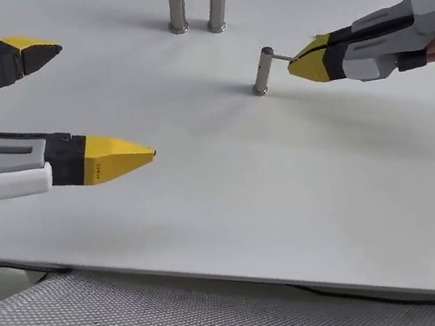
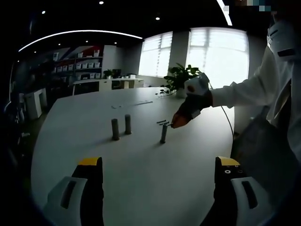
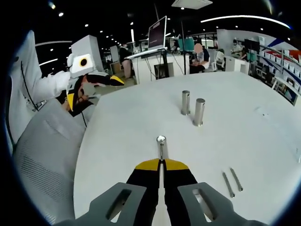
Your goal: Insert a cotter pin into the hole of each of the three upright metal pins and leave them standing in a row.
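Right claw (image 1: 295,65): jaws together, clamped on a thin cotter pin (image 3: 161,149) that sticks straight out past the tips. Gripping it by the tail leaves the front end free to go into a hole.
Cotter pin, where: its free end is at the top of the near metal pin (image 1: 263,71), touching it or just short. Whether it has entered the hole is too small to tell.
Near metal pin: stands alone on the surface (image 1: 232,202), nearer the person's edge than the others. It looks slightly tilted in the head view, which may be the camera angle.
Two other metal pins (image 1: 197,5): upright, just beside each other, toward the far edge. No cotter pin can be made out in either.
Spare cotter pins (image 3: 232,181): two lie flat side by side on the surface, near the right claw and well in from the edges, likely kept for the other two.
Left claw (image 1: 106,99): jaws wide apart and holding nothing, well apart from all three metal pins, toward the left of the surface. It seems to be kept clear of the right claw's approach, though it is not bracing the near metal pin.
Step, as judged: the first insertion, with two more and the row to follow.
Risk, as judged: a sideways push could topple the unbraced pin.
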Motion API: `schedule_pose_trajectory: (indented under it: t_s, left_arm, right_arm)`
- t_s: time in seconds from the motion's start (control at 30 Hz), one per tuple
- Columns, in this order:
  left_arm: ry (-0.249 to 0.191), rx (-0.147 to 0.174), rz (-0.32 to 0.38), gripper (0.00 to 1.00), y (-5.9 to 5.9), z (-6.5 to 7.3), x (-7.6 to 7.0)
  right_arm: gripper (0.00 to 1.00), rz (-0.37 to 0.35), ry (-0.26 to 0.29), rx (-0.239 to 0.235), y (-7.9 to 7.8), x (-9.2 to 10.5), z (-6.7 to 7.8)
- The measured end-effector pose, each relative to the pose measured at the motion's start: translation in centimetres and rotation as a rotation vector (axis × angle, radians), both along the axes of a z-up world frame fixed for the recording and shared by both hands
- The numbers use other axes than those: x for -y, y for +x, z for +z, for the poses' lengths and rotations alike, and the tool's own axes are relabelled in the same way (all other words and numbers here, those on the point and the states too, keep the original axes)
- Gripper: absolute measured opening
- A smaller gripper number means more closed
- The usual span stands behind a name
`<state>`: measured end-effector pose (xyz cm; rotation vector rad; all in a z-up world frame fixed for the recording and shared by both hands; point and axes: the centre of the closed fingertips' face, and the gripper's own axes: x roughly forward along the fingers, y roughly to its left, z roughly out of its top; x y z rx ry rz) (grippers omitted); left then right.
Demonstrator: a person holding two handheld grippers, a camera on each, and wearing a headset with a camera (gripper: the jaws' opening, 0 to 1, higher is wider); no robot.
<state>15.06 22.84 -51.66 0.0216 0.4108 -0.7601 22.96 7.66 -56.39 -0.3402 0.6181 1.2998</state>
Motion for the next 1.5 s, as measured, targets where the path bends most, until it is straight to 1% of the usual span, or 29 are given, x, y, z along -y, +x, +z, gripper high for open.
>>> schedule_pose_trajectory:
  t_s: [0.1, 0.13, 0.23, 0.33, 0.4, 0.57, 0.67, 0.8, 0.87, 1.03, 1.1, 1.2, 1.27, 1.3, 1.33, 1.37, 1.4, 1.43, 1.5]
  left_arm:
    - [0.013, -0.007, -0.009, 0.99, -0.1, -0.3, 0.2]
    - [0.014, -0.007, -0.01, 0.99, -0.1, -0.3, 0.2]
    - [0.011, -0.004, -0.009, 0.99, 0.0, -0.3, 0.2]
    - [0.004, 0.0, -0.006, 0.99, 0.1, -0.1, 0.1]
    - [0.002, -0.001, -0.006, 0.99, 0.1, -0.1, 0.1]
    - [0.01, -0.004, -0.008, 0.99, -0.1, -0.4, 0.1]
    - [0.01, -0.006, -0.007, 0.98, -0.2, -0.4, 0.1]
    - [0.006, -0.007, -0.007, 0.98, -0.3, -0.5, 0.0]
    - [0.005, -0.007, -0.007, 0.99, -0.3, -0.4, 0.1]
    - [0.007, -0.006, -0.008, 0.99, -0.3, -0.5, 0.1]
    - [0.007, -0.011, -0.01, 0.99, -0.4, -0.6, 0.1]
    - [0.009, -0.01, -0.008, 0.99, -0.4, -0.6, 0.2]
    - [0.002, -0.008, -0.004, 0.99, -0.4, -0.5, 0.1]
    - [-0.001, -0.008, -0.003, 0.99, -0.4, -0.4, 0.1]
    - [-0.004, -0.008, -0.001, 0.99, -0.4, -0.4, 0.1]
    - [-0.006, -0.009, -0.001, 0.99, -0.4, -0.4, 0.1]
    - [-0.006, -0.009, -0.002, 0.99, -0.4, -0.4, 0.1]
    - [-0.004, -0.01, -0.001, 0.99, -0.4, -0.4, 0.1]
    - [0.018, -0.004, 0.011, 0.99, -0.3, -0.6, -0.2]
  right_arm:
    - [0.0, -0.035, 0.002, -0.004, 0.2, -0.3, 0.0]
    - [0.0, -0.039, 0.003, 0.002, 0.3, -0.4, 0.0]
    - [0.0, -0.062, 0.009, -0.001, 0.6, -0.7, -0.2]
    - [0.0, -0.066, 0.003, 0.002, 0.9, -0.9, -0.5]
    - [0.0, -0.072, 0.009, -0.002, 1.1, -1.0, -0.5]
    - [0.0, -0.061, -0.006, 0.013, 1.2, -1.3, -0.4]
    - [0.0, -0.041, -0.016, 0.022, 1.3, -1.4, -0.4]
    - [0.0, -0.015, -0.037, 0.04, 1.5, -1.4, -0.5]
    - [0.0, -0.003, -0.045, 0.041, 1.5, -1.3, -0.5]
    - [0.0, 0.021, -0.057, 0.056, 1.6, -1.2, -0.5]
    - [0.0, 0.027, -0.06, 0.057, 1.7, -1.3, -0.6]
    - [0.0, 0.038, -0.069, 0.053, 1.8, -1.2, -0.7]
    - [0.0, 0.05, -0.074, 0.046, 1.5, -1.2, -0.9]
    - [0.04, 0.06, -0.072, 0.044, 1.3, -1.2, -1.0]
    - [0.08, 0.061, -0.068, 0.058, 1.2, -1.3, -1.0]
    - [0.11, 0.061, -0.07, 0.059, 0.5, -1.7, -0.9]
    - [0.15, 0.059, -0.07, 0.057, 0.3, -1.7, -0.9]
    - [0.16, 0.058, -0.068, 0.057, 0.2, -1.7, -0.9]
    - [0.15, 0.054, -0.062, 0.037, -0.4, -1.6, -0.9]
